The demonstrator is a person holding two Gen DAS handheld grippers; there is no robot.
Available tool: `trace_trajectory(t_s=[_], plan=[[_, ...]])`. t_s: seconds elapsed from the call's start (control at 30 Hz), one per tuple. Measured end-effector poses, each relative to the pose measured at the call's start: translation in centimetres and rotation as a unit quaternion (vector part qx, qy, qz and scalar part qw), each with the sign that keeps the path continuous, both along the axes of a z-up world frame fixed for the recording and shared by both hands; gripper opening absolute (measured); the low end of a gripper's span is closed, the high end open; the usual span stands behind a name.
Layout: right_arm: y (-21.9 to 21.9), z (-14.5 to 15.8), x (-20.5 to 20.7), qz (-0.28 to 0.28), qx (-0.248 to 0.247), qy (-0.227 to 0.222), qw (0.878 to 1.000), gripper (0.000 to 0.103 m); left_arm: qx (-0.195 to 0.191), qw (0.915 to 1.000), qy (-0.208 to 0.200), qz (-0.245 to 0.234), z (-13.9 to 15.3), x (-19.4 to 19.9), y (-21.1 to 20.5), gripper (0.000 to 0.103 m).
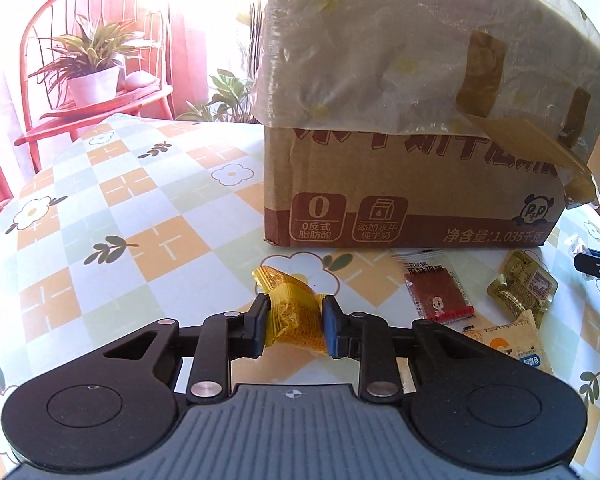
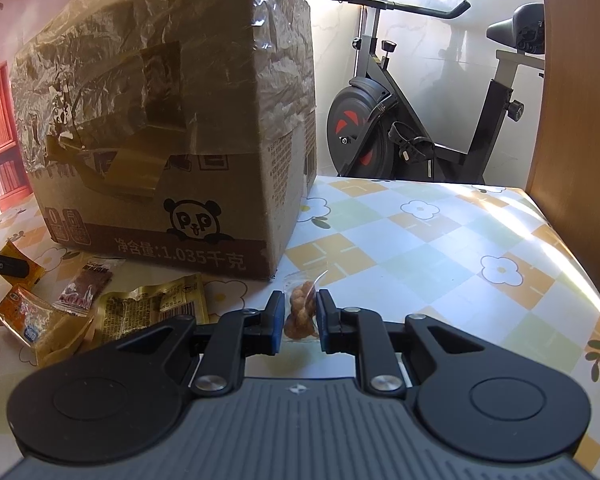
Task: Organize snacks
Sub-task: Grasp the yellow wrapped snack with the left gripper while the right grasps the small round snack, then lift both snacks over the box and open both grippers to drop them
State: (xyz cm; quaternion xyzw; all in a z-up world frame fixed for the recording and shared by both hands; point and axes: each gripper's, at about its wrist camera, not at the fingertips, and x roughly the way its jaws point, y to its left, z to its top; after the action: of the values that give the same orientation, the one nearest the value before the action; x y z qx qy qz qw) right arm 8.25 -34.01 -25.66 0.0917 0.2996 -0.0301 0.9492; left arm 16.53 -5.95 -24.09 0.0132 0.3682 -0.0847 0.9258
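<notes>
Snacks (image 1: 440,292) mostly lay loose beside the box (image 1: 412,184); left gripper (image 1: 296,330) jaws clamped a yellow packet (image 1: 296,316), right gripper (image 2: 298,322) jaws a twisted pastry (image 2: 300,314).

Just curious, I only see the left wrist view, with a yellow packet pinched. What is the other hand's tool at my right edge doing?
Observer: The right jaws are closed on a dough twist in clear wrap, just off the box corner.
Operator: Is anything beyond the box on that side?
Observer: An exercise bike stands past the table.
</notes>
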Motion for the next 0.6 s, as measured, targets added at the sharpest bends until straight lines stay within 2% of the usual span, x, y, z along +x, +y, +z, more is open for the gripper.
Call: trace_trajectory(t_s=[0.13, 0.4, 0.6], plan=[[0.1, 0.1, -0.1, -0.001, -0.002, -0.004, 1.000, 0.018, -0.011, 0.9998, -0.017, 0.009, 0.9, 0.0, 1.0, 0.018], [0.1, 0.9, -1.2, -0.008, -0.006, -0.031, 0.999, 0.018, -0.029, 0.9991, -0.031, -0.002, 2.2, -0.6, 1.6, 0.016], [0.1, 3.4, -2.3, -0.024, 0.007, -0.058, 0.998, 0.018, -0.046, 0.9944, -0.094, -0.015, 6.2, -1.7, 1.8, 0.016]])
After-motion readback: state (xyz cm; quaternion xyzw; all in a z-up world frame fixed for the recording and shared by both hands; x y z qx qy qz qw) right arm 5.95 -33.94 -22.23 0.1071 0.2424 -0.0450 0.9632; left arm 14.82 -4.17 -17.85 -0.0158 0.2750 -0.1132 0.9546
